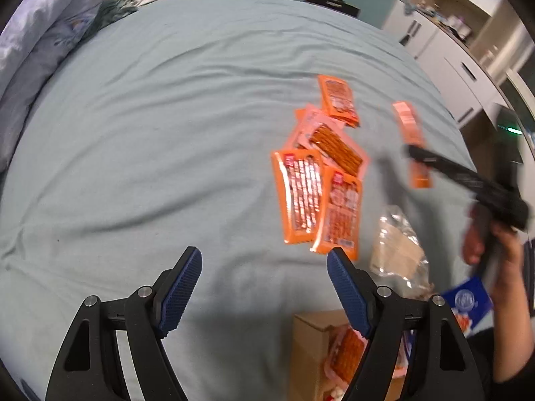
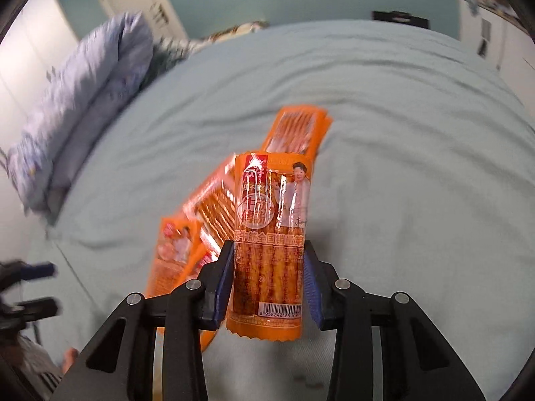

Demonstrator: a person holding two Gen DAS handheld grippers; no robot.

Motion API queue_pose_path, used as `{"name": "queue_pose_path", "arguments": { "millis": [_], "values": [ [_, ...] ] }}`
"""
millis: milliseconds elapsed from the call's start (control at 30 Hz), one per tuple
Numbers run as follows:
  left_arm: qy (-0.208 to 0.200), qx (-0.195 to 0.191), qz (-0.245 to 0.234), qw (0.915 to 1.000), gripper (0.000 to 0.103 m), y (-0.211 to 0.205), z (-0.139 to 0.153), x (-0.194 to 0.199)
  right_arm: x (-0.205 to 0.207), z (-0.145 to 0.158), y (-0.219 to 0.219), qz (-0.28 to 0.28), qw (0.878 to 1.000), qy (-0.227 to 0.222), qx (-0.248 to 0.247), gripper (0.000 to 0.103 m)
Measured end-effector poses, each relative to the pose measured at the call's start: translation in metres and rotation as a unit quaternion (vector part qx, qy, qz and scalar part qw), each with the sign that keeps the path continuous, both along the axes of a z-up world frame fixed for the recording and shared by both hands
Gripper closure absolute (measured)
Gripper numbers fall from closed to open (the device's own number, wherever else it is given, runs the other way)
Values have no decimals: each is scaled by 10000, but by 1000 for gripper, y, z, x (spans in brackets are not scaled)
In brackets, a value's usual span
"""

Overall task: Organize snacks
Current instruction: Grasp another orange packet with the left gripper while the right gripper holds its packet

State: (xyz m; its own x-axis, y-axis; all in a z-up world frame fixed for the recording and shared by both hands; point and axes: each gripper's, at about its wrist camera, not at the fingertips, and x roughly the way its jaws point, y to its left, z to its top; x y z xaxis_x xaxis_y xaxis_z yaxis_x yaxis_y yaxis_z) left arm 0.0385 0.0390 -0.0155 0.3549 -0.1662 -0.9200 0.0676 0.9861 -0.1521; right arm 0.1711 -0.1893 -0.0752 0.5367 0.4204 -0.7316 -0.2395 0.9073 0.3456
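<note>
Right wrist view: an orange snack packet (image 2: 271, 244) is clamped upright between the blue pads (image 2: 224, 284) of the right gripper (image 2: 269, 260), lifted clear of the bed sheet (image 2: 418, 167). More orange packets (image 2: 214, 207) lie on the sheet just beyond and to the left of it. From the left wrist view, the left gripper (image 1: 264, 260) is seen spread wide with nothing between its fingers, hanging over bare sheet. The scattered packets (image 1: 317, 180) lie ahead to its right, a clear bag (image 1: 398, 247) beside them, and a cardboard box (image 1: 314, 344) just under its right finger.
</note>
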Motion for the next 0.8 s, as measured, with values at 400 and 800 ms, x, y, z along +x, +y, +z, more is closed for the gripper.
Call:
{"name": "queue_pose_path", "arguments": {
  "millis": [400,800],
  "values": [
    [68,458,-525,9975,25,-31,-29,16,-123,74,-54,-506,9915,-610,1036,67],
    [658,267,-577,9958,25,-52,-76,65,-177,74,-87,-427,9880,-234,1468,67]
  ]
}}
